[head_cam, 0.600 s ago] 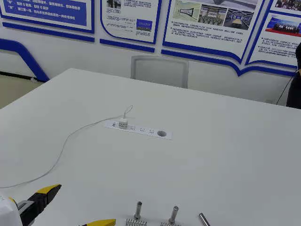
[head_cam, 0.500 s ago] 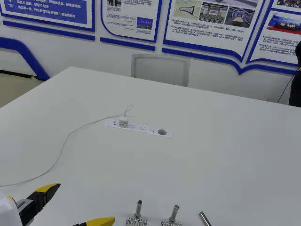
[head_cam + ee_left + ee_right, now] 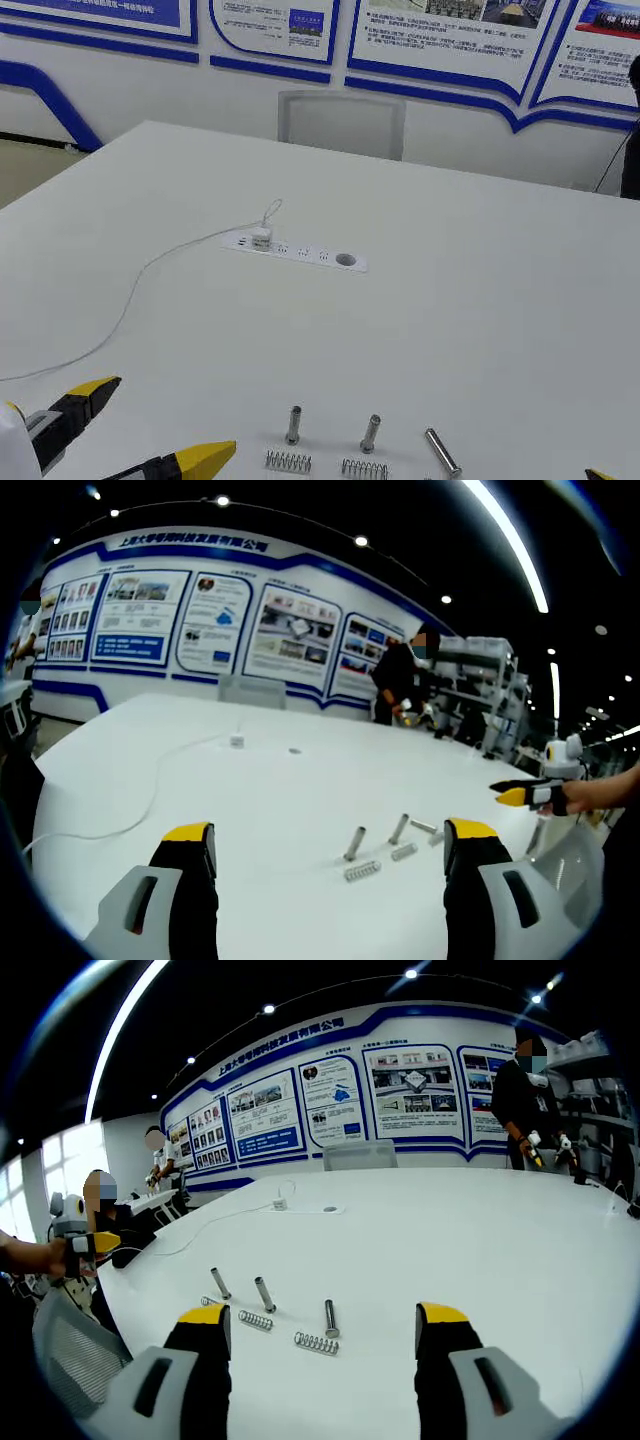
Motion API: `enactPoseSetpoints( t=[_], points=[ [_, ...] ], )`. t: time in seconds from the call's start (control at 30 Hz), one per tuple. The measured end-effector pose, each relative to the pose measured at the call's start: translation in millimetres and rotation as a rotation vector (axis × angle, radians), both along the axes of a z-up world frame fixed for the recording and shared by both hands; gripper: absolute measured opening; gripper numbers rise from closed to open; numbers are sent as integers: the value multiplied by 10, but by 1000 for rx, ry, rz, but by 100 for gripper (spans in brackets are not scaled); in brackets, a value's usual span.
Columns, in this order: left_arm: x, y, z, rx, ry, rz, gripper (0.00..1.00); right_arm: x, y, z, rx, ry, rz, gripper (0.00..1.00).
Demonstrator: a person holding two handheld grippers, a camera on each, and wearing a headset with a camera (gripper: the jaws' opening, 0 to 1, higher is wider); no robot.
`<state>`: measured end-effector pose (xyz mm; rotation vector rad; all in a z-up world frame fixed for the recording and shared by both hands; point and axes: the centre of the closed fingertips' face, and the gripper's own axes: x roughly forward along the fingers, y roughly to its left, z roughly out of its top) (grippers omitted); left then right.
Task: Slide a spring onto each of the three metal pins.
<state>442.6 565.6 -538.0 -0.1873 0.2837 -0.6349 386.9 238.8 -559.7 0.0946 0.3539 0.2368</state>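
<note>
view: the head view is seen dipped toward the table [image 3: 480, 330] since half a second ago; nothing on it is judged to have been moved.
pins: the three metal pins [image 3: 370, 433] are now shown whole near the table's front edge, two apparently stood on end, one laid flat.
springs: the springs [image 3: 288, 461] are seen lying loose just in front of the pins, none threaded.
left gripper [image 3: 152, 422]: held wide open and empty, near the leftmost pin.
right gripper [image 3: 322, 1314]: held wide open and empty, faced at the row.
task: no pin is judged fitted; a first spring is yet to be picked up.
</note>
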Motion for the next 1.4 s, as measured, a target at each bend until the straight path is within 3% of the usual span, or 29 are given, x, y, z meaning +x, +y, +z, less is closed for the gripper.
enactPoseSetpoints(
  t=[0.37,0.9,1.4],
  points=[
    [-18,59,-62,-10,22,20,94,-17,9,-77,-1,16,8,76],
    [-133,-53,-212,36,58,-28,92,-85,51,-147,-6,39,18,75],
    [-178,-149,-304,43,82,-52,92,-41,11,-174,-16,59,18,74]
  ],
)
